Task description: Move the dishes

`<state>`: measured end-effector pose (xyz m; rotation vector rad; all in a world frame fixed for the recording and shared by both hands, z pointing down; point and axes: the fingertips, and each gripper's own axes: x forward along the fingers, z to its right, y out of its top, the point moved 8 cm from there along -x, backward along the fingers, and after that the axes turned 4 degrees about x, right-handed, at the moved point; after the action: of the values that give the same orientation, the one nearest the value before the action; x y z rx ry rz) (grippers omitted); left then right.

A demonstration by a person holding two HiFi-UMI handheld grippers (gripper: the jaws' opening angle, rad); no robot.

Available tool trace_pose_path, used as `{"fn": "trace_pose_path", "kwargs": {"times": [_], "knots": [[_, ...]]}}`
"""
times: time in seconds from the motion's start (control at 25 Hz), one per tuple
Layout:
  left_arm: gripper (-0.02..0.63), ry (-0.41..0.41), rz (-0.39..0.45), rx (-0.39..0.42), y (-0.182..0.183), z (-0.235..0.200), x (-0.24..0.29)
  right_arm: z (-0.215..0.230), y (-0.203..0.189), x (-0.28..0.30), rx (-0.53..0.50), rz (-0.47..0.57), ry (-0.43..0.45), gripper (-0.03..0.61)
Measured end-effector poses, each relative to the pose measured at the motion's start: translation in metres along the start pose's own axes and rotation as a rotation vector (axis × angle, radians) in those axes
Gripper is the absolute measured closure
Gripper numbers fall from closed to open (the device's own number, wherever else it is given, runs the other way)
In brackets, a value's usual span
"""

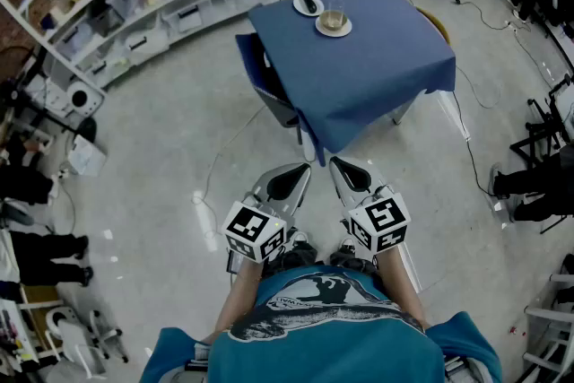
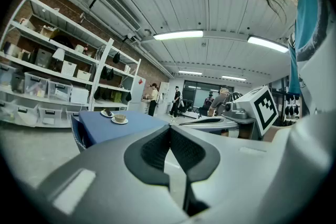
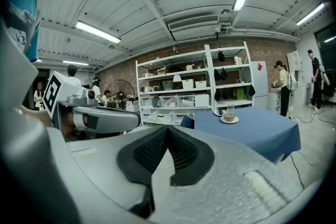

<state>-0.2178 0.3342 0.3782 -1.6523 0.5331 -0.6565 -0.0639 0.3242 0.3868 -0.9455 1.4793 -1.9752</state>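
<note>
Table (image 1: 386, 49): square, stands on the floor, seen corner-on in head view.
Cloth (image 1: 345, 126): blue, covers the whole top, hangs down on all sides; one corner points to the person.
Far plate (image 1: 308, 4): white, near far-left edge of the top; small dark thing on it, can't tell what.
Near plate (image 1: 333, 28): white, just beside far plate; touching or not, can't tell.
Glass (image 1: 335, 15): upright on near plate, brownish at the bottom.
Floor (image 1: 170, 139): grey, smooth; thin cable (image 1: 218, 159) lies on it, left of table.
</note>
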Motion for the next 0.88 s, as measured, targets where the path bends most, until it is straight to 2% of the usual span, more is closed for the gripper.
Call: {"fn": "trace_pose_path", "kwargs": {"times": [0.28, 0.56, 0.88], "knots": [[0.601, -0.01, 0.002, 0.003, 0.002, -0.004, -0.001, 0.0, 0.001, 0.002, 0.006, 0.002, -0.014, 0.577], [0.601, -0.034, 0.001, 0.011, 0.002, -0.014, -0.003, -0.005, -0.003, 0.013, 0.051, 0.027, 0.008, 0.575], [0.601, -0.074, -0.023, 0.012, -0.001, -0.035, -0.016, -0.022, -0.009, 0.029, 0.083, 0.019, -0.03, 0.575]]}}
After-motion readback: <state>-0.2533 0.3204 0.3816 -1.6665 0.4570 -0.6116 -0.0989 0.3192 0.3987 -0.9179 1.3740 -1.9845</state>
